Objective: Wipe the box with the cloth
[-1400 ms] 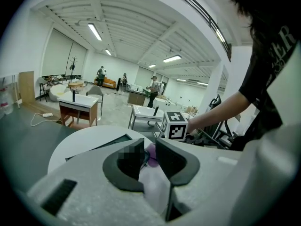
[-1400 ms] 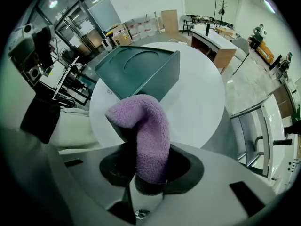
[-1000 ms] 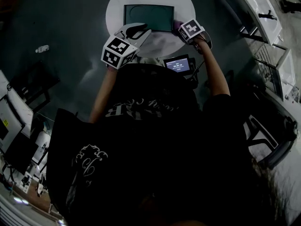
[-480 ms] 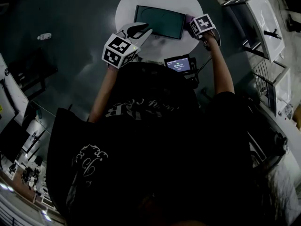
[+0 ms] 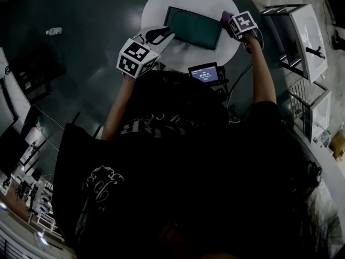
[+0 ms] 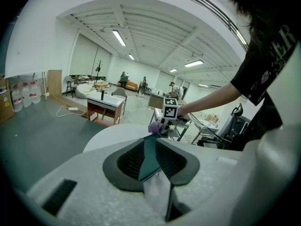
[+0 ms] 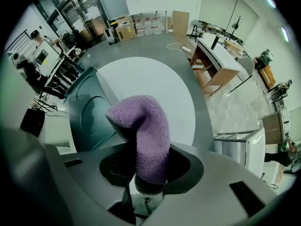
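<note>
A dark green flat box [image 5: 194, 27] lies on the round white table [image 5: 161, 4]. My left gripper [image 5: 161, 34] is at the box's near left corner; in the left gripper view its jaws stand shut on the box's thin edge [image 6: 149, 154]. My right gripper [image 5: 233, 21] is shut on a purple fleece cloth [image 7: 143, 131]. That cloth [image 5: 226, 18] sits against the far right corner of the box. In the right gripper view the box [image 7: 87, 107] lies left of the cloth, with the table [image 7: 160, 79] beyond it.
A small lit screen [image 5: 204, 73] hangs near the person's chest at the table's near edge. A white desk [image 5: 302, 26] and a metal frame stand to the right. A wooden desk [image 7: 214, 60] stands on the floor beyond the table.
My right gripper has carried the cloth along the box's right edge, from the near corner toward the far corner. The left gripper has stayed at the near left corner.
</note>
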`<control>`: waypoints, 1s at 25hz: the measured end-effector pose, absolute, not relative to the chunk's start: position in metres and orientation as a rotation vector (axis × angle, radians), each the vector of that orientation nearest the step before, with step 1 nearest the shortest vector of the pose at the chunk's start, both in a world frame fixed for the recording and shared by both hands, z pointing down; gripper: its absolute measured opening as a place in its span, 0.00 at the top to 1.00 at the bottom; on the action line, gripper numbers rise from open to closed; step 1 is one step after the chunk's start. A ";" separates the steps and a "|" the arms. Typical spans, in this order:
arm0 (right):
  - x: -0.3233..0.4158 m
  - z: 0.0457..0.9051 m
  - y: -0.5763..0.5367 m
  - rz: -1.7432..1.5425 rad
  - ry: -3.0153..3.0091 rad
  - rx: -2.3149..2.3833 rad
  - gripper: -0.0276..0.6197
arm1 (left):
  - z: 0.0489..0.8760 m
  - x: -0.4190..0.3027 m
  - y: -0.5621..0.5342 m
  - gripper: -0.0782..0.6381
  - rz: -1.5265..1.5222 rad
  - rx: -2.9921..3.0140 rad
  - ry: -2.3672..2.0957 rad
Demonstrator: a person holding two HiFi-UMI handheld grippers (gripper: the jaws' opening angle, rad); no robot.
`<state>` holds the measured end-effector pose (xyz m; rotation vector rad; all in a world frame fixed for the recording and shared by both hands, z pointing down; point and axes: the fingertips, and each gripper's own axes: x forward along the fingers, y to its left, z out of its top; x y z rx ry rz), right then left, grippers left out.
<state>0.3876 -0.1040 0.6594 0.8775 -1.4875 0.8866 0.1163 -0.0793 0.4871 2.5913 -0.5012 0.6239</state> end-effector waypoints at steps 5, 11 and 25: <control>0.395 0.660 -0.102 0.864 -1.446 0.823 0.79 | 0.485 0.116 -0.072 0.79 0.633 2.594 -0.515; 0.363 0.672 -0.136 0.781 -1.394 0.717 0.79 | 0.495 0.072 -0.094 0.79 0.615 2.554 -0.539; 0.319 0.668 -0.156 0.770 -1.409 0.542 0.79 | 0.493 0.059 -0.092 0.79 0.597 2.532 -0.614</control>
